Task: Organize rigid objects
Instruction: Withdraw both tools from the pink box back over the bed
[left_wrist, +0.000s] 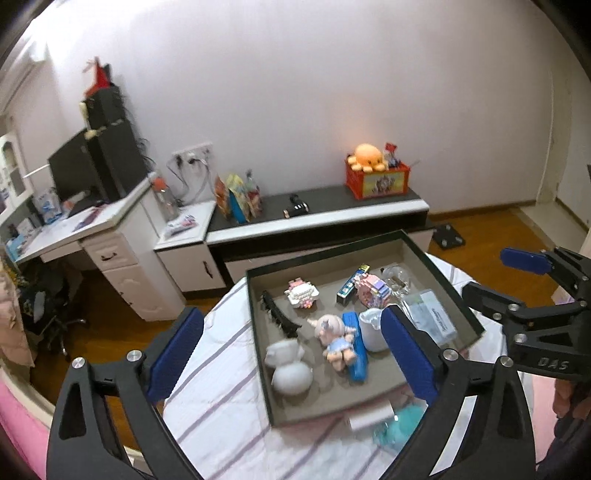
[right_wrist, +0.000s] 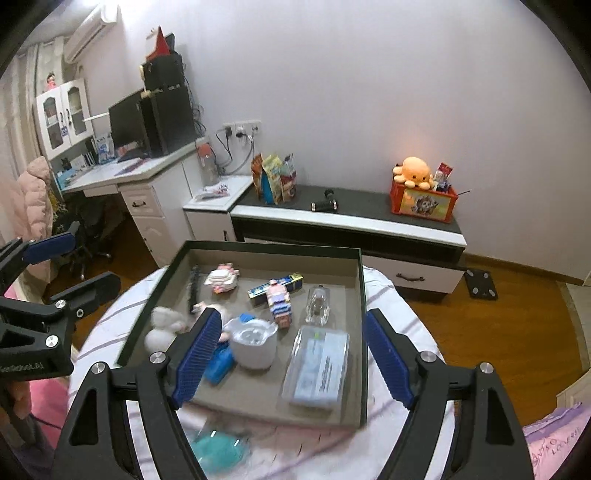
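Both grippers, left (left_wrist: 291, 354) and right (right_wrist: 291, 354), had their fingers spread wide with nothing pinched. Just past them the dark-rimmed tray (right_wrist: 364, 332) sat on the striped bed (left_wrist: 221, 387), holding the white cup (right_wrist: 255, 345), clear case (right_wrist: 317, 369) and small toys.

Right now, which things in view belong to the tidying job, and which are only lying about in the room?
Job:
- shallow tray
- white cup
- clear plastic case
- doll
- black hair clip
- teal item, outside the tray

Lying about:
- orange octopus toy
- red crate
- snack bags
- monitor
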